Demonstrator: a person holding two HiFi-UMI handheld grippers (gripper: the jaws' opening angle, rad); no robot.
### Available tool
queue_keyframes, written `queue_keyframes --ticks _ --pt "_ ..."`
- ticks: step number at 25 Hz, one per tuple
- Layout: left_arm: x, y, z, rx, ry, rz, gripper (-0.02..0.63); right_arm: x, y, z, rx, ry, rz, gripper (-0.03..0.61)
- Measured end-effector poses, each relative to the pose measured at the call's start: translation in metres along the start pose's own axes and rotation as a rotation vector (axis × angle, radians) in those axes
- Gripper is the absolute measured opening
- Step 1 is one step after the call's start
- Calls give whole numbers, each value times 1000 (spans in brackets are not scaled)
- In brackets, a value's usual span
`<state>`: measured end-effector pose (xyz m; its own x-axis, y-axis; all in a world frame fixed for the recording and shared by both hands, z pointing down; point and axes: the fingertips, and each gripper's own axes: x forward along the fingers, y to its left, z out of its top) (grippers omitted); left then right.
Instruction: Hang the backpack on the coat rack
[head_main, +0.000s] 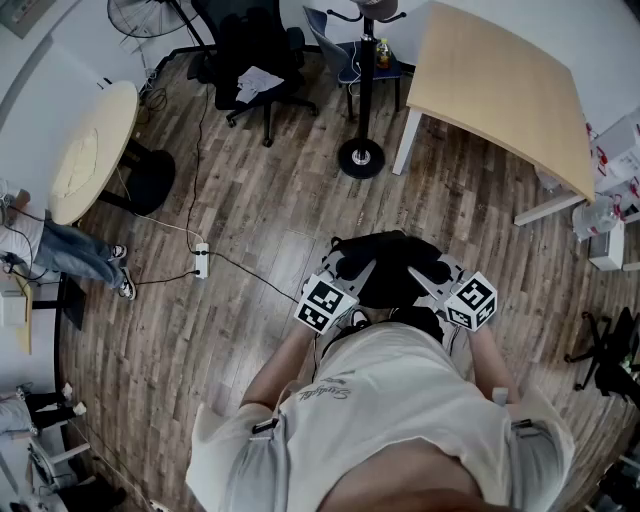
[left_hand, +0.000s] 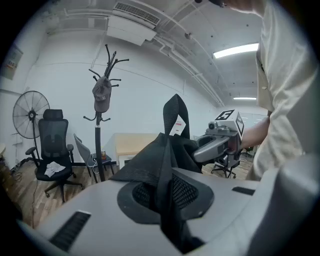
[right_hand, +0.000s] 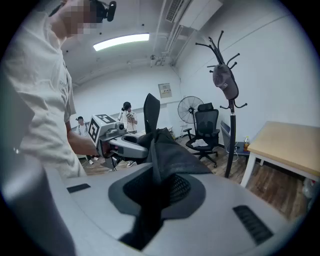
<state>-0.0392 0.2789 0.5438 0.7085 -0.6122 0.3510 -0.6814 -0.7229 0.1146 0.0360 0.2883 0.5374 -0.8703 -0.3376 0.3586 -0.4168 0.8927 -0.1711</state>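
Both left tongs (head_main: 358, 276) and right tongs (head_main: 424, 280) clamp the backpack (head_main: 390, 254).

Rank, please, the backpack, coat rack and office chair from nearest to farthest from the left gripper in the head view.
1. The backpack: clamped in the left gripper itself.
2. The coat rack: straight ahead, beside the table.
3. The office chair: farther back, left of the rack.

A black backpack (head_main: 388, 268), bunched and lifted, hangs near the upright, round-based black coat rack (head_main: 362, 100).
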Motion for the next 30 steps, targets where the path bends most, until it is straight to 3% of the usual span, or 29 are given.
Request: queue_keyframes --ticks 11,19,30 --pt "15 -9 -8 -48 28 -42 44 -9 -6 -16 77 11 -9 37" --pt "52 18 28 -80 52 -16 44 -7 -63 8 29 -23 28 38" --pt "120 71 82 -31 28 96 46 1 -157 50 -70 -106 86 37"
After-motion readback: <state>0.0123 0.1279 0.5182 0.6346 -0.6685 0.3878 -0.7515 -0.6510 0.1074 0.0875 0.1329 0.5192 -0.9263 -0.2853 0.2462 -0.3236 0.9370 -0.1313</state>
